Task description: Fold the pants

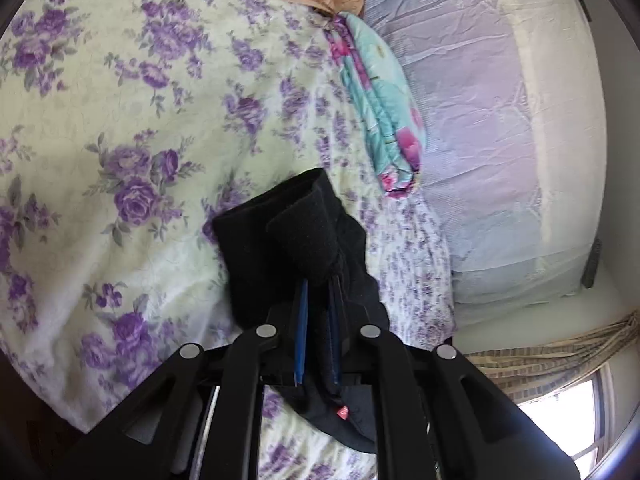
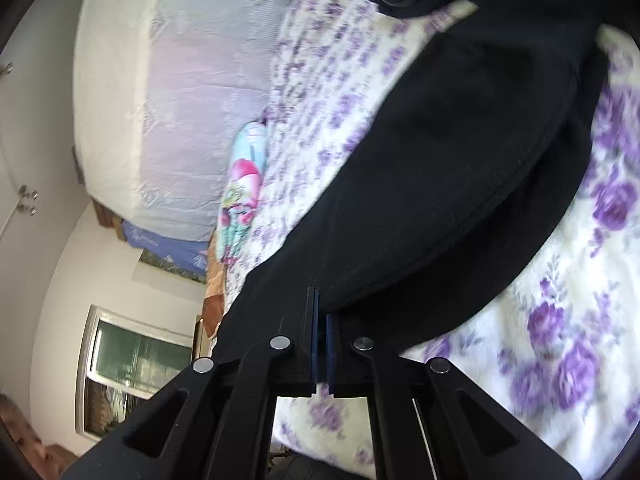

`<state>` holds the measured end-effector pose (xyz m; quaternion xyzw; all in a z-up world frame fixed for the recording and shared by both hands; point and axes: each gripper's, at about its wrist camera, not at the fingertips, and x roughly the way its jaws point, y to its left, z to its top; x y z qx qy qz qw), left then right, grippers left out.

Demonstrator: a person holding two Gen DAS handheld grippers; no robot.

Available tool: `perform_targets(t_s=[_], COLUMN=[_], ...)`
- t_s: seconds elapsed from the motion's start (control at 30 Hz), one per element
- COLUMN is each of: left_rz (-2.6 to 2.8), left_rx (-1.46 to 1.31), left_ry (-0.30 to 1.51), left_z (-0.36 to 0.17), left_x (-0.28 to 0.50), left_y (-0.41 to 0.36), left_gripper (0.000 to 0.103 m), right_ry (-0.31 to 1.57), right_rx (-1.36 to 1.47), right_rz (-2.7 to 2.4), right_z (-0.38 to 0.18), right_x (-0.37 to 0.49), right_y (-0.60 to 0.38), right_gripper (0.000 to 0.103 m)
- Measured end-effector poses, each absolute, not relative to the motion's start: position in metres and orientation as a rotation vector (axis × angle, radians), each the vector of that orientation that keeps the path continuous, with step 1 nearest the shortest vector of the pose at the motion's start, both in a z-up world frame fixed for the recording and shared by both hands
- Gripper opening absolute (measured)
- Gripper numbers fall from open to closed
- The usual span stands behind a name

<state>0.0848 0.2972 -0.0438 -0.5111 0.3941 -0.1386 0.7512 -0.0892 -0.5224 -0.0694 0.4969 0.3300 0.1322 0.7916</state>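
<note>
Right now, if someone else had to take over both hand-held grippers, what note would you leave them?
Left hand-held gripper: shut on a bunched end of the black pants, lifted off the floral bedspread.
Right hand-held gripper: jaws closed together at the pants' edge; it looks like a pinch on the fabric, but the view is blurred, so check it.
Pants: mostly spread across the bedspread, dark and rumpled; a folded turquoise blanket lies beside them, apart.
Done: both ends taken up.
Left: no neat fold visible yet; bring the ends together, lay flat, smooth.
</note>
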Motion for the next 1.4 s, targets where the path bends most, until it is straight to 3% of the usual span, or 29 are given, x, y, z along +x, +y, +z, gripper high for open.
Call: perform_targets(t_s=[0.23, 0.33, 0.4, 0.57, 0.73, 0.87, 0.93, 0.97, 1.0, 1.13, 1.17, 1.2, 1.23, 1.27, 1.33, 1.4], left_rz=[-0.122, -0.096, -0.142, -0.461, -0.693, -0.642, -0.666, -0.684, -0.693, -0.630, -0.618, -0.609, -0.601, -0.603, -0.634, -0.657], left_rx=[-1.041, -0.897, -0.760, -0.490, -0.282, -0.208, -0.313, -0.385, -0.460, -0.437, -0.403, -0.369, -0.338, -0.325, -0.312, -0.299], left_ry=[0.866, 0.796, 0.748, 0.798, 0.950, 1.023, 1.051, 1.066, 1.078, 0.992, 0.959, 0.924, 0.883, 0.856, 0.825, 0.823], left_z=[-0.058, -0.038, -0.011, 0.020, -0.022, -0.064, -0.078, -0.083, -0.086, -0.070, -0.064, -0.057, -0.048, -0.042, -0.035, -0.034], left_x=[0.066, 0.049, 0.043, 0.053, 0.061, 0.068, 0.076, 0.078, 0.081, 0.071, 0.069, 0.068, 0.068, 0.067, 0.068, 0.070], left_y=[0.319, 0.302, 0.274, 0.142, 0.009, -0.020, -0.002, 0.011, 0.025, 0.047, 0.045, 0.042, 0.037, 0.031, 0.016, -0.002], left_gripper=[0.004, 0.005, 0.005, 0.005, 0.006, 0.007, 0.002, 0.002, 0.001, 0.001, 0.004, 0.007, 0.014, 0.029, 0.052, 0.053], right_ry=[0.834, 0.824, 0.810, 0.768, 0.716, 0.784, 0.843, 0.838, 0.839, 0.755, 0.740, 0.726, 0.705, 0.687, 0.677, 0.710], right_rx=[1.100, 1.133, 1.090, 0.986, 0.870, 0.791, 0.770, 0.772, 0.800, 0.794, 0.777, 0.771, 0.751, 0.724, 0.654, 0.613], right_rz=[0.214, 0.222, 0.206, 0.190, 0.306, 0.377, 0.272, 0.219, 0.198, -0.027, -0.085, -0.112, -0.092, -0.056, 0.105, 0.308], right_z=[-0.107, -0.105, -0.093, -0.061, -0.034, -0.043, -0.061, -0.070, -0.076, -0.062, -0.054, -0.045, -0.033, -0.023, -0.003, 0.009], right_x=[-0.108, -0.111, -0.116, -0.133, -0.110, -0.061, -0.046, -0.045, -0.049, -0.086, -0.092, -0.095, -0.092, -0.086, -0.058, -0.012], right_y=[-0.534, -0.537, -0.539, -0.537, -0.510, -0.475, -0.484, -0.498, -0.515, -0.576, -0.587, -0.592, -0.588, -0.580, -0.545, -0.499], right_gripper=[0.003, 0.011, 0.038, 0.043, 0.051, 0.059, 0.055, 0.028, 0.008, 0.013, 0.016, 0.029, 0.039, 0.054, 0.060, 0.061])
